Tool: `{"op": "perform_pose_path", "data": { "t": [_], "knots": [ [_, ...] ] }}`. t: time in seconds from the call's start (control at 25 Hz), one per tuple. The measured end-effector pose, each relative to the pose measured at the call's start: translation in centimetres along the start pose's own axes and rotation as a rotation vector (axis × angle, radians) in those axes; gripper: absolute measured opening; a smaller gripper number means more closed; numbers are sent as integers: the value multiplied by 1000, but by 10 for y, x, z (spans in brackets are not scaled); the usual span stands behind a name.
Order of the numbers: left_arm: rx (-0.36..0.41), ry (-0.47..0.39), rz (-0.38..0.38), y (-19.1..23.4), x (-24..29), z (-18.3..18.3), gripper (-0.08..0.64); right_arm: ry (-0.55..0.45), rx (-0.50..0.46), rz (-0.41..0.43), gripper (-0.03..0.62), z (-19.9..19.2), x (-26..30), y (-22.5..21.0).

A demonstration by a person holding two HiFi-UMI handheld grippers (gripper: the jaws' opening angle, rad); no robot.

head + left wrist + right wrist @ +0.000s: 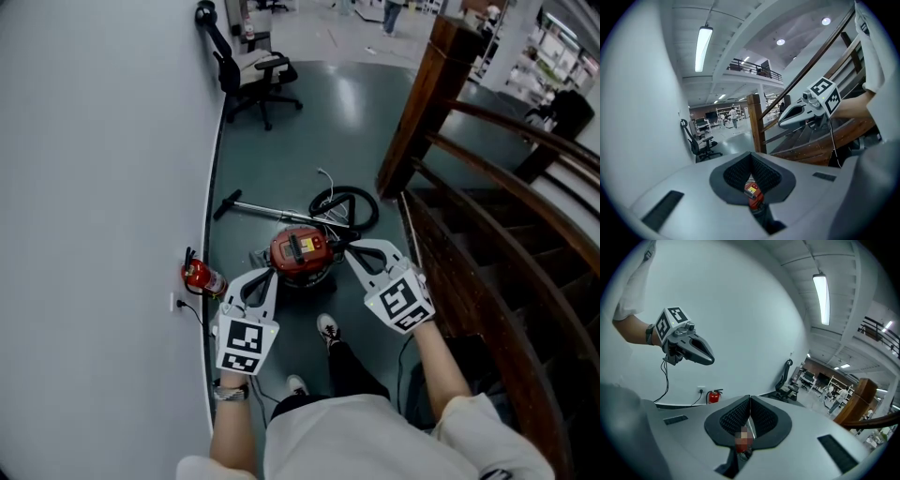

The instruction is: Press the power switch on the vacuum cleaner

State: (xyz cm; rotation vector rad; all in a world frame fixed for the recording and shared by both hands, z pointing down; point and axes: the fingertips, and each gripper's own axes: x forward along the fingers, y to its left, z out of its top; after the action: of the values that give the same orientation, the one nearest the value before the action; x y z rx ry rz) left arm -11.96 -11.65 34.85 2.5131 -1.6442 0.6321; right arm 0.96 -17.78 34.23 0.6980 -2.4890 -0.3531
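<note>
Open hall: dark grey-green floor (319, 122), curved white wall (94, 187) on your left, wooden staircase (487, 253) on your right. Office chair (258, 80) further along the wall. Red fire extinguisher (200, 276) sits at the wall base, beside a wall socket (174, 302) with a cable plugged in.

The vacuum cleaner (300, 253) is a red canister standing on the floor straight ahead of your shoes (327, 328). It has a yellow-and-black panel (305, 246) on top; I can't pick out the switch itself. Its black hose (345, 204) is coiled just behind it, and the wand (267, 210) lies flat on the floor towards the wall.

Left gripper (269, 275): jaws together, nothing held. Right gripper (349, 249): jaws together, nothing held. You hold both up off the floor, well above the vacuum, not touching it. In the head view the canister sits between the two tips, left tip at its left edge, right tip at its right edge. Each gripper view shows the red body far below, through the slit under its closed pads.
</note>
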Motion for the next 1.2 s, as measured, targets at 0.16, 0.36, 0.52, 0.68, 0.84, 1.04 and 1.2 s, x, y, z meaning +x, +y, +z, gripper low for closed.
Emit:
{"op": "perform_pose_path", "data": {
  "t": [0.16,0.36,0.52,0.68,0.84,1.04,1.2],
  "knots": [
    [25,-31,6,-1,-21,15,0,-19,-21,-38,29,21,-24,5],
    [51,-74,18,-1,-48,29,0,-45,-26,-78,29,44,-52,15],
    [104,-90,28,-8,-67,37,0,-58,-29,-97,29,56,-74,25],
    [131,-113,17,-20,-83,44,0,-70,-29,-113,29,64,-97,35],
    [170,-133,12,-32,-99,53,0,-89,-19,-134,29,73,-119,44],
    [157,-178,-19,-46,-119,66,0,-108,-13,-149,29,85,-137,55],
    [167,-199,-24,-58,-132,73,0,-129,3,-148,29,90,-151,62]
  ]
}}
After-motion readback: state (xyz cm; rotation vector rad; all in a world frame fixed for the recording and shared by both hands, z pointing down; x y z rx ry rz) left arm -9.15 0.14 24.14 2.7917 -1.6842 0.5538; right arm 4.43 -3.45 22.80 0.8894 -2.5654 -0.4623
